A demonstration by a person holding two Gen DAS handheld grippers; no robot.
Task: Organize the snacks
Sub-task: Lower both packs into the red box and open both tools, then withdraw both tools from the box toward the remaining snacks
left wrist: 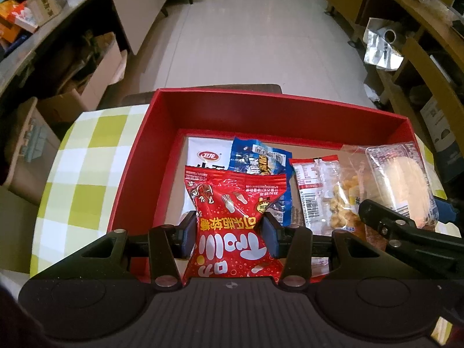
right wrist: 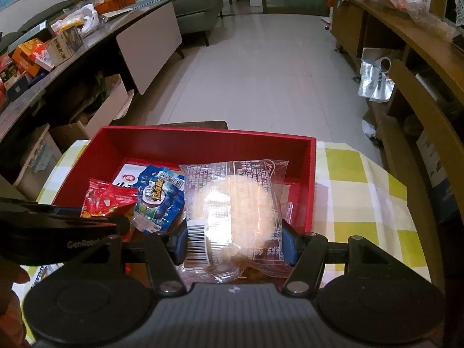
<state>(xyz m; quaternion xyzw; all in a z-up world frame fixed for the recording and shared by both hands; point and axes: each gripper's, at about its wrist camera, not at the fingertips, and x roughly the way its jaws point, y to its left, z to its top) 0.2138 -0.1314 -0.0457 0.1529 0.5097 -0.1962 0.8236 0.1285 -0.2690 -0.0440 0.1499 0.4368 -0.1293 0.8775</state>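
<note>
My left gripper (left wrist: 229, 236) is shut on a red candy bag (left wrist: 232, 220) and holds it over the near left part of the red box (left wrist: 278, 110). My right gripper (right wrist: 233, 242) is shut on a clear pack with a round pale cake (right wrist: 232, 203) over the box's right part (right wrist: 310, 179). In the box lie a white packet (left wrist: 203, 153), a blue packet (left wrist: 258, 156) and a clear bag of yellow puffs (left wrist: 342, 197). The right gripper shows at the right of the left wrist view (left wrist: 406, 232). The red bag (right wrist: 107, 198) and blue packet (right wrist: 161, 200) also show in the right wrist view.
The box stands on a table with a green-and-white checked cloth (left wrist: 81, 174). A red-and-white barcode packet (left wrist: 307, 185) lies in the box. Cardboard boxes (left wrist: 92, 81) and a cluttered counter stand left; wooden shelving (right wrist: 411, 121) stands right. Tiled floor (left wrist: 246, 34) lies beyond.
</note>
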